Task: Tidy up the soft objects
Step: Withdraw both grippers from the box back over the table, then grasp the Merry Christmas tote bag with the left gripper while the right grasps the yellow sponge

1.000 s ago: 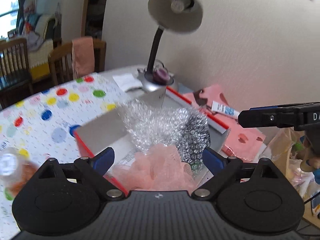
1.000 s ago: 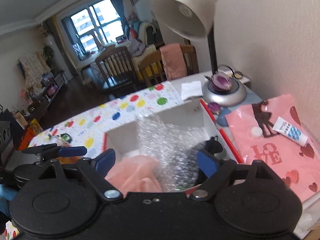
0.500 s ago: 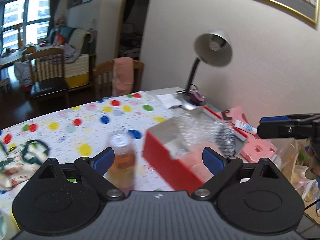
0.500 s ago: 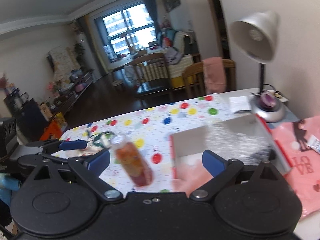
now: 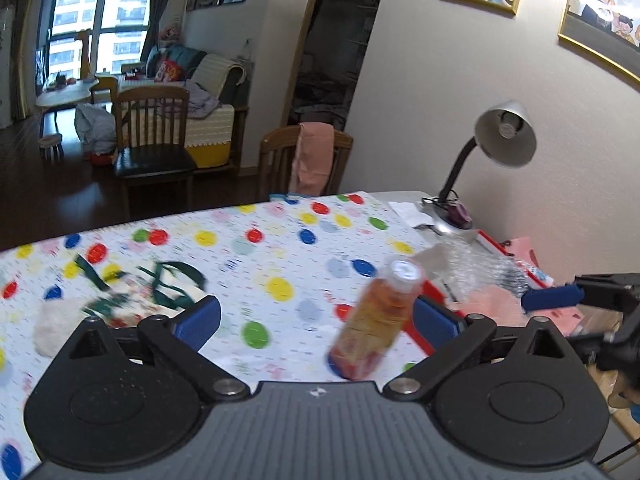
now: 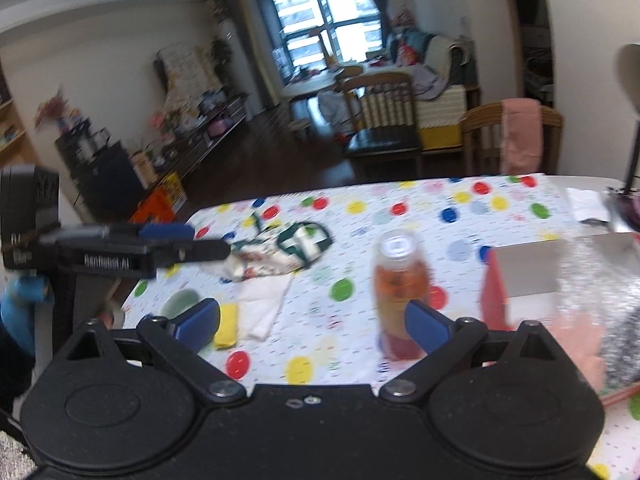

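Red box (image 5: 430,312) with bubble wrap (image 5: 476,268) now off right; both grippers (image 5: 316,316) (image 6: 312,320) backed away, jaws wide, empty, left's just opened further.

Both wrist views, angled down, table (image 5: 280,240) shared

The bottle (image 5: 376,316) is smeared by motion blur, its label unreadable, and the blue pad at four o'clock covers its lower part in the right wrist view. The red box (image 6: 494,296) runs off the three o'clock edge there, its bubble wrap (image 6: 592,280) and pink mesh (image 6: 580,340) blurred. At nine o'clock in the left wrist view, the green-handled fabric bag (image 5: 148,292) is too smeared to read its print.
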`<state>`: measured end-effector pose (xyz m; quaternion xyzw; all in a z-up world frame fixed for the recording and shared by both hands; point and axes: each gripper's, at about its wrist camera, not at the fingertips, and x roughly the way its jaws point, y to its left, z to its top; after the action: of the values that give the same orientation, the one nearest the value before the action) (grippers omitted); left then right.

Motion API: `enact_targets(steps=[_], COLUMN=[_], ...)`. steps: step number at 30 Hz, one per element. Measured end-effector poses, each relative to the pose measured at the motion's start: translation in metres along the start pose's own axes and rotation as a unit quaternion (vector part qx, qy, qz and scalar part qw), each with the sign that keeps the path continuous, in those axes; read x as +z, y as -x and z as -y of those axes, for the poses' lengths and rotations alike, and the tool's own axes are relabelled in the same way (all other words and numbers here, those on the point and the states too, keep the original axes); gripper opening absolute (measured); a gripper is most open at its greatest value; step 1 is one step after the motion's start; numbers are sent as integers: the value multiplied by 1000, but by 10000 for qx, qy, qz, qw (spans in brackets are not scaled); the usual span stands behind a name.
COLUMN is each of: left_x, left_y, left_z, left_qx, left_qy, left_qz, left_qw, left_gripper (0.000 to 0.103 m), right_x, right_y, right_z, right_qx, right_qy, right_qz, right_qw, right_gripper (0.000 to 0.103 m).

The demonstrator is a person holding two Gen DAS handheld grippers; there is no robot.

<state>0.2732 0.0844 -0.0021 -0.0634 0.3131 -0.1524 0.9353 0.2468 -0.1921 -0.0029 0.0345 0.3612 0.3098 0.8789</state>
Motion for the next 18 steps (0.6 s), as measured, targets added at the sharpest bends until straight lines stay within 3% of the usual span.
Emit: enact_targets(steps=[10,14,18], left_x=[23,30,33], left_y=[-3,-15,-36], left_z=[-95,-124,-141], left_qx=[321,271,224], left_qy=[-208,-205,-541], left_qz=[-126,-293,-531], left_qw=[9992,9990,9969], left_gripper=[103,103,103], right_x=[-1,-6,-16], right_y=[-76,-109,-141], right_z=[-67,-90,-107], right_qx=[388,559,717], right_qy=[626,993,1279], right_qz=[-488,-699,-899], right_qw=[9961,9910,9851], right_gripper=[98,95,89])
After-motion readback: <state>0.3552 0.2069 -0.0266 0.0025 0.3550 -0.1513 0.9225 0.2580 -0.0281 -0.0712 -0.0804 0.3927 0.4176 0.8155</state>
